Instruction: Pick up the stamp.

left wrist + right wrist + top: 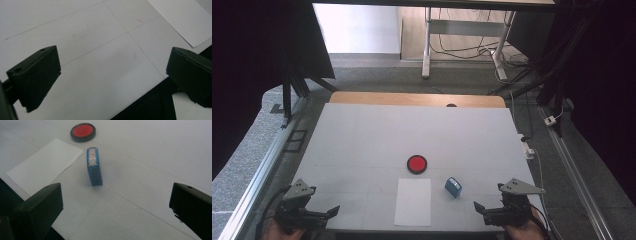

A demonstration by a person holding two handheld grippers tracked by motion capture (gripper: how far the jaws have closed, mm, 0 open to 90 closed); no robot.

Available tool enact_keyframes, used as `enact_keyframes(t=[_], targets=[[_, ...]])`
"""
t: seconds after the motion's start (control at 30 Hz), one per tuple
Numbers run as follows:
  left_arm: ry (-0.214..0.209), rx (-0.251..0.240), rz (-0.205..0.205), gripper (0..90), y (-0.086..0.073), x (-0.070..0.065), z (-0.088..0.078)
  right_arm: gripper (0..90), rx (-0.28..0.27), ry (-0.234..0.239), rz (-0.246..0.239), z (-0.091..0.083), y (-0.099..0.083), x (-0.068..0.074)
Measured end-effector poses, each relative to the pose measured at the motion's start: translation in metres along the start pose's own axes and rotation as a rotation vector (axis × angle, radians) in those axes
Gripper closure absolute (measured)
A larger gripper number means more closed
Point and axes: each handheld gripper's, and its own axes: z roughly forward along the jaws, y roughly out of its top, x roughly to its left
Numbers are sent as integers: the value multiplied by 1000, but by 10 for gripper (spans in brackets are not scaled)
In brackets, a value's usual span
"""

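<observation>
Small blue plastic stamp block [94, 167] standing on the white table [362, 135], just right of the white paper sheet [413, 201] and near the round black pad with red ink [417, 164]. Probably light and rigid, with smooth sides that could slip; narrow footprint, so likely to tip if nudged. Best taken across the two broad flat faces, low on the body, clear of what looks like a label strip on top. Right gripper [116, 210] nearest, jaws spread wide, empty, aimed at the block. Left gripper [112, 80] equally wide and empty, over bare table near the front edge.
</observation>
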Motion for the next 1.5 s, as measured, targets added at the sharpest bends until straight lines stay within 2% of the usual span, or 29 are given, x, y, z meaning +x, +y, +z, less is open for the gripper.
enact_keyframes(t=[0.43, 0.67, 0.9, 1.1, 1.3, 1.5], targets=[[-13, 2, 1, 0, -1, 0, 0, 0, -21, 29, -63, 5, 5, 3], [-15, -3, 0, 0, -1, 0, 0, 0, -36, 64, -91, 12, 13, 7], [-21, -3, -2, 0, -1, 1, -1, 0, -18, 76, -115, 19, 17, 11], [-25, -6, -6, 0, -1, 2, -1, 0, 4, 105, -92, 28, 21, 15], [-28, -6, -6, 0, -1, 2, -1, 0, 16, 114, -112, 36, 25, 19], [-30, -6, -7, 0, -1, 2, -1, 0, 56, 109, -142, 49, 28, 21]])
